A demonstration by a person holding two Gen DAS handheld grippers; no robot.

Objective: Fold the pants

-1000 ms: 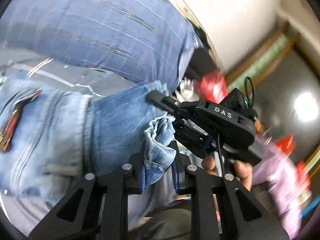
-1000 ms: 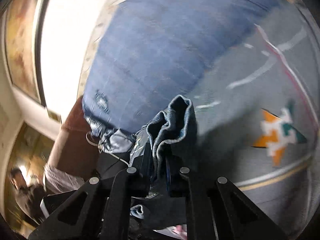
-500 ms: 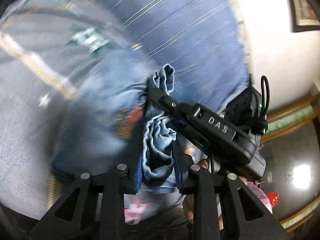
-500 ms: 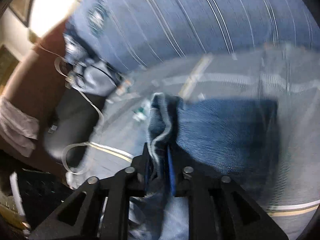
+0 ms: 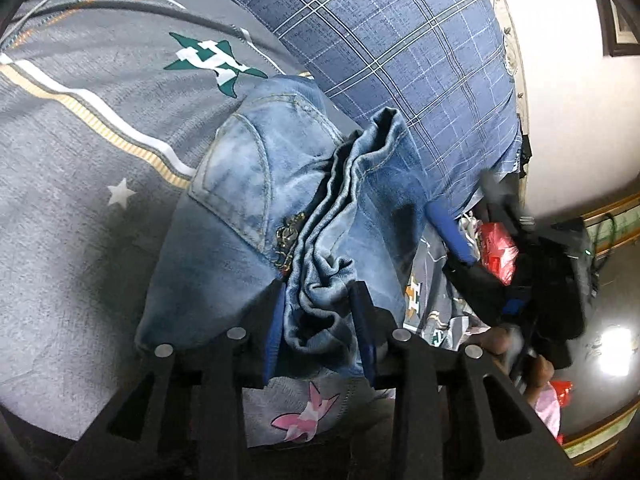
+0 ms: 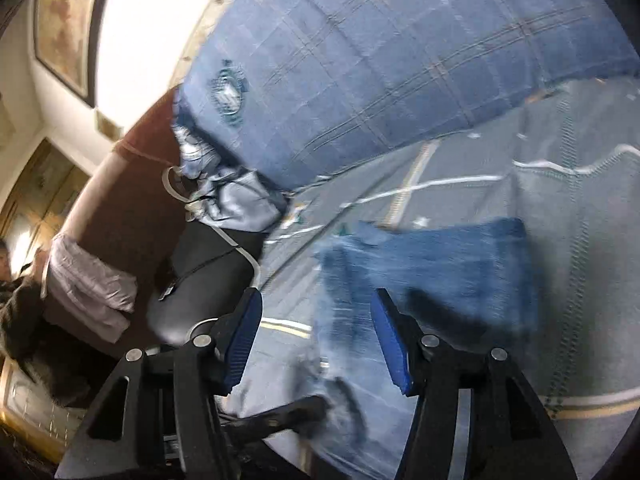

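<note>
Bedding under both my tools is a grey bedspread (image 5: 80, 152) printed with stars and stripes, and the jeans (image 5: 248, 200) are lying on it in the centre of the left view, folded over, back pocket up.

My left tool (image 5: 320, 312) is sitting low in the centre of that view with a bunched wad of hems and seams between its blue pads; its jaws have just been opening, and I am seeing the denim filling the gap and pressing both pads, so it is gripping loosely. My right tool (image 6: 316, 340) is standing wide apart in the lower centre of its own view; its jaws have just been opening too, nothing is between them, and the denim is lying beyond and below, blurred.

I am judging the risks this way: the wad could be snagging on a left pad as I draw away, dragging the top layer and spoiling the fold. The freed right corner is looking rumpled and could be springing open. My right tool is also showing at the right edge of the left view, near enough to be bumping.

I am counting one pair of jeans, two tools, one blue checked pillow (image 5: 392, 48), and one dark bag (image 6: 208, 264) with a white cable at the left.
</note>
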